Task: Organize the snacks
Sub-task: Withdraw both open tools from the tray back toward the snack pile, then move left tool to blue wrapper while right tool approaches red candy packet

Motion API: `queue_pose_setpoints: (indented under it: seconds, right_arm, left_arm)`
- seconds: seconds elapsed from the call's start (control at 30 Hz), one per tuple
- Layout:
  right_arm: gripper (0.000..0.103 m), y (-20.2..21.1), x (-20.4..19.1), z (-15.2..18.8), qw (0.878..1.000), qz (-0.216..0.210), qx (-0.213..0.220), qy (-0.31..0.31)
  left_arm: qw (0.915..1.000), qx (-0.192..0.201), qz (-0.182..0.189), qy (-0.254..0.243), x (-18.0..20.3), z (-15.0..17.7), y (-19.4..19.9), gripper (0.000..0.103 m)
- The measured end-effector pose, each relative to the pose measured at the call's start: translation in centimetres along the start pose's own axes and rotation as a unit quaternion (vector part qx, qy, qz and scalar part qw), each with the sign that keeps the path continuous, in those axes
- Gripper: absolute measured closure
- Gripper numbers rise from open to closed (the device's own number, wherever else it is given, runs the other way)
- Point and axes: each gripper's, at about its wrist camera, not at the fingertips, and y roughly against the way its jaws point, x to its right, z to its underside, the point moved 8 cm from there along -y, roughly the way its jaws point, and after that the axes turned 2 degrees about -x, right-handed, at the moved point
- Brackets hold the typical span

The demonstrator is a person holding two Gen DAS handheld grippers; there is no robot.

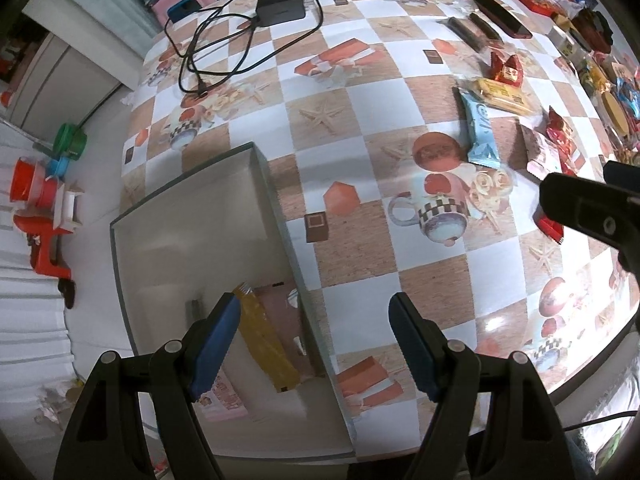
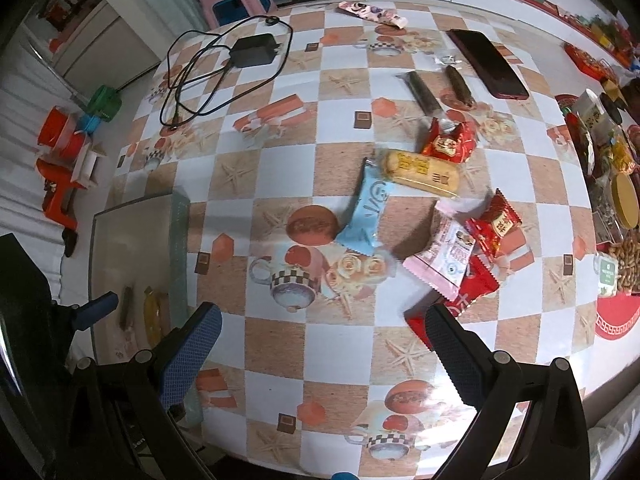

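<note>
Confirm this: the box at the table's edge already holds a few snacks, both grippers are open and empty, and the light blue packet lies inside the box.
One thing is wrong: the light blue packet is not in the box. It lies out on the table, beside the yellow packet, as the right wrist view shows. The rest holds: the box already holds a few snacks, and the left gripper and right gripper are open and empty.

The left gripper [image 1: 314,346] is a black plastic frame with two angled arms, each ending inboard in a blue textured rubber pad [image 1: 214,346]. Round silver rivets (two per arm) sit behind the pads. The right gripper [image 2: 322,354] is built the same, blue dimpled pads [image 2: 188,356] included.
</note>
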Motion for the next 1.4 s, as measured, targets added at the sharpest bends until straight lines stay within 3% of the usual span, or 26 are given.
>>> queue_pose_setpoints:
  seconds: [0.57,0.93,1.4]
  right_arm:
    - [0.001,0.0,2.3,0.1,1.000,0.000,-0.004,-0.018]
    - [0.001,-2.7,9.4,3.7,0.992,0.017,-0.062,-0.111]
    - [0.001,-3.2,11.5,4.8,0.988,0.010,-0.070,-0.136]
  left_arm:
    - [0.9998,-0.002,-0.002,-0.019,1.9,-0.8,0.0,0.023]
    - [0.9978,0.019,-0.031,-0.055,3.8,-3.1,1.1,0.023]
    - [0.9968,0.016,-0.044,-0.065,5.3,-4.7,1.4,0.023]
